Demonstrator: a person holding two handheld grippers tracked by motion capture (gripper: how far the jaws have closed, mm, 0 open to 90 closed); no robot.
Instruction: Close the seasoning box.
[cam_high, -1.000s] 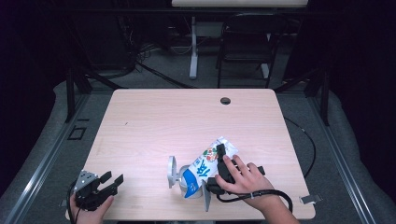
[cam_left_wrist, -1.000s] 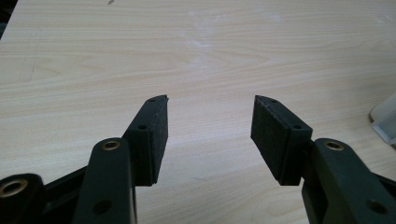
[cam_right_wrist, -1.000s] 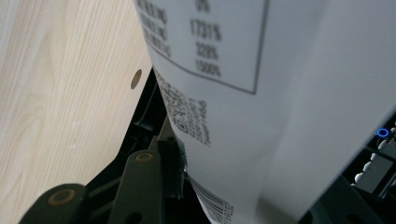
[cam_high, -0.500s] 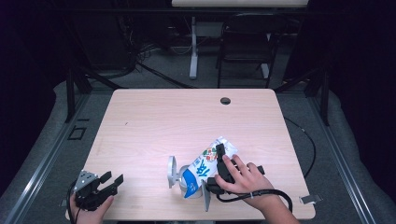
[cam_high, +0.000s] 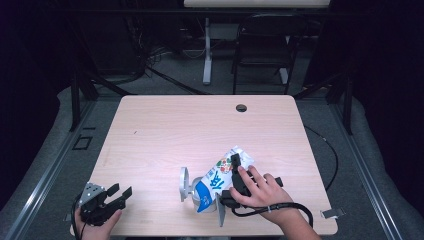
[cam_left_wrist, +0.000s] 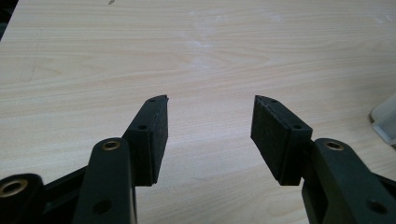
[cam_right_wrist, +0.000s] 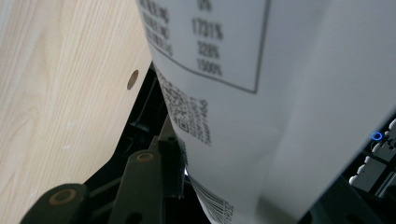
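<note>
A white and blue carton (cam_high: 220, 176) lies tilted near the table's front edge, its top pointing up and to the right. My right gripper (cam_high: 234, 172) is shut on it, a hand (cam_high: 260, 192) wrapped over the gripper's body. In the right gripper view the carton's printed white side (cam_right_wrist: 261, 107) sits between the jaws, and the left pad (cam_right_wrist: 173, 172) presses against it. My left gripper (cam_high: 117, 194) rests at the front left corner, held in a hand, open. Its pads (cam_left_wrist: 154, 135) stand apart over bare wood with nothing between them.
Pale grey bracket pieces (cam_high: 184, 183) stand at the carton's lower end, and one corner (cam_left_wrist: 384, 120) reaches the left gripper view's right edge. The wooden table (cam_high: 165, 130) has a cable hole (cam_high: 241, 107) at the back. A cable (cam_high: 280, 210) trails from the right gripper. A chair (cam_high: 260, 55) stands behind.
</note>
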